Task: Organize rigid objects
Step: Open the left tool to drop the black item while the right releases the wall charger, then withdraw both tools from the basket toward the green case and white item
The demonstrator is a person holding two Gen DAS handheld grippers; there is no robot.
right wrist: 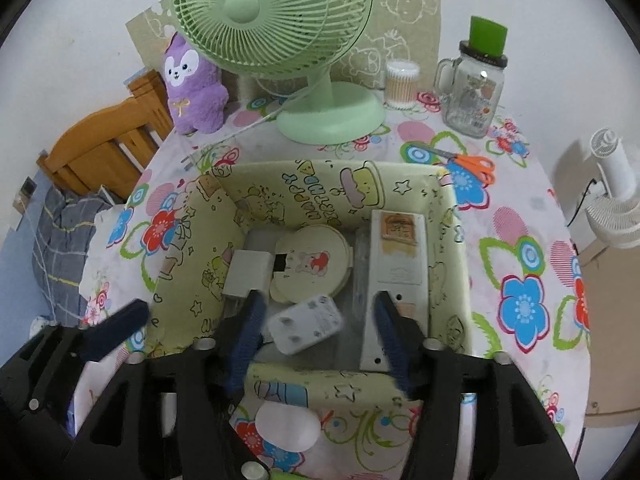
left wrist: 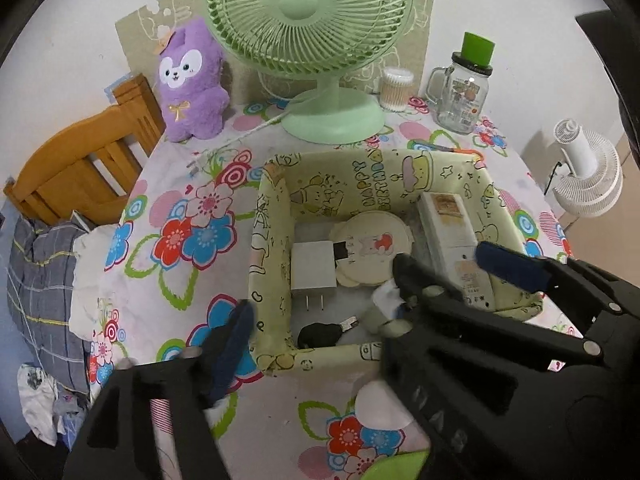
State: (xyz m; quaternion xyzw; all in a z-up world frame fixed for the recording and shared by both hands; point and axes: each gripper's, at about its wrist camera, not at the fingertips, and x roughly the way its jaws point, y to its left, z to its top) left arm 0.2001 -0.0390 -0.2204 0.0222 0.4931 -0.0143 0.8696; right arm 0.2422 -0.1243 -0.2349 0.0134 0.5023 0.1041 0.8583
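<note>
- Hovering over the yellow cloth box (right wrist: 448,208), your right gripper (right wrist: 318,334) points steeply down into it with its jaws released.
- Between those jaws lies a small white adapter (right wrist: 306,324), blurred, on the box floor; there is clear space between it and the right-hand pad, so you are not gripping it.
- Your left gripper (left wrist: 320,312) is also released, jaws wide. One blue pad (left wrist: 238,336) sits outside the box's left wall, and nothing is pinched between the jaws.
- In the left wrist view, how your left gripper's other finger stands against the right gripper is hard to make out; the black parts overlap.
- Inside the box you have a white charger (left wrist: 312,272) with its two prongs towards you, against the left wall.
- A round cream lid (left wrist: 372,248) with a bear picture lies just beside the charger, in the middle of the box.
- A long white remote (right wrist: 398,248) lies along the right wall, its near end by your right-hand pad.
- A black key (left wrist: 318,334) rests in the near left corner of the box.
- The box stands on a flowered tablecloth (right wrist: 520,300).
- Behind it are a green fan (left wrist: 308,40), a purple plush toy (left wrist: 192,80), a tub of cotton swabs (right wrist: 401,84) and a glass jar (left wrist: 464,92).
- Orange scissors (right wrist: 468,162) lie just past the box's far right corner.
</note>
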